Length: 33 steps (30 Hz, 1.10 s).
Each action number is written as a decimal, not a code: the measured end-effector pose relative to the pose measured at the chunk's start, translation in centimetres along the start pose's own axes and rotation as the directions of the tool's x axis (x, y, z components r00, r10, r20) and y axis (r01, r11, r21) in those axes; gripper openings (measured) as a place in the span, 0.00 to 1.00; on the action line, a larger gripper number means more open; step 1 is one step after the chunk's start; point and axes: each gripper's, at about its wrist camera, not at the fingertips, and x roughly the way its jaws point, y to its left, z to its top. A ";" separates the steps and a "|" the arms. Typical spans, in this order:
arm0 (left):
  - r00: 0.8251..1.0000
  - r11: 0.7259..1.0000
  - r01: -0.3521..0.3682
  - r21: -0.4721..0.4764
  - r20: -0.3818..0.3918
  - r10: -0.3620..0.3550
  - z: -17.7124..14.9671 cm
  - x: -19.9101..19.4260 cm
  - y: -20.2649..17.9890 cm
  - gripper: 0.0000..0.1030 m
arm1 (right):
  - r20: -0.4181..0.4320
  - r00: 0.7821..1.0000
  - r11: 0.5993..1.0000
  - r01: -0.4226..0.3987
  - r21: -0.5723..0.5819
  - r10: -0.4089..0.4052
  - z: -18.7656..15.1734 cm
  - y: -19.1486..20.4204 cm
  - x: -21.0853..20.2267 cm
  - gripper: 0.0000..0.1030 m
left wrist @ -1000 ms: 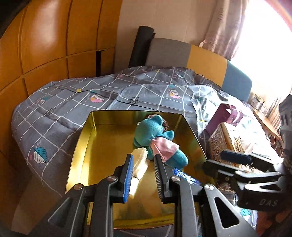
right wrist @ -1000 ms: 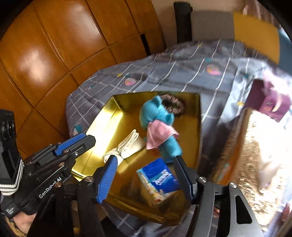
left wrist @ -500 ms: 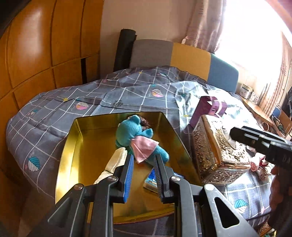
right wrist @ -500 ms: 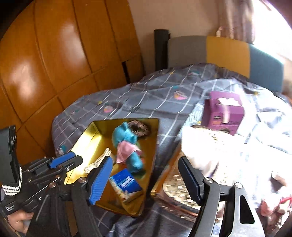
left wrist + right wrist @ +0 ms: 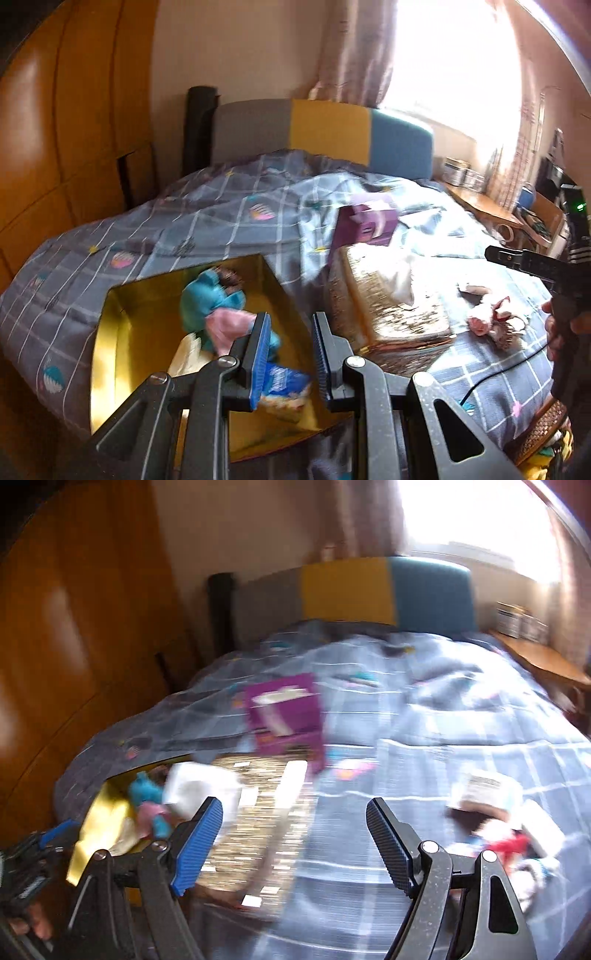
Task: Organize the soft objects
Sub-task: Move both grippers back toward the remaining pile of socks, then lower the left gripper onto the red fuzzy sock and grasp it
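Over the bed's left edge, my left gripper (image 5: pixel 290 354) hovers above the tin (image 5: pixel 110 354), narrowly parted, empty; my right gripper (image 5: pixel 295 834) gapes wide, empty.

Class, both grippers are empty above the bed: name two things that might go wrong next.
1. The right hand-held gripper is open; its view is motion-blurred, so a grab at the small pink plush toy may miss.
2. The ornate gold tissue box sits against the shiny gold tin tray; a low swing might hit it.
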 end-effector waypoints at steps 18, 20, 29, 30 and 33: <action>0.953 0.892 0.301 0.336 -0.073 -0.294 3.5 1.6 -16.3 0.22 | -0.018 0.905 0.745 0.360 0.561 -0.424 -3.1 -24.7 -4.4 0.85; 0.940 0.870 0.342 0.356 -0.116 -0.322 3.6 2.9 -18.5 0.22 | -0.040 0.920 0.714 0.330 0.618 -0.390 -3.8 -25.9 -4.3 0.85; 0.870 0.747 0.483 0.456 -0.349 -0.349 1.6 10.2 -29.0 0.27 | -0.034 0.960 0.655 0.216 0.724 -0.278 -5.1 -27.5 -4.1 0.85; 0.858 0.734 0.502 0.457 -0.368 -0.357 1.5 10.9 -29.9 0.27 | -0.044 0.962 0.644 0.213 0.735 -0.268 -5.4 -27.7 -3.9 0.85; 0.830 0.697 0.544 0.467 -0.419 -0.368 1.1 12.9 -32.8 0.29 | -0.068 0.969 0.607 0.202 0.769 -0.236 -6.2 -28.5 -3.4 0.85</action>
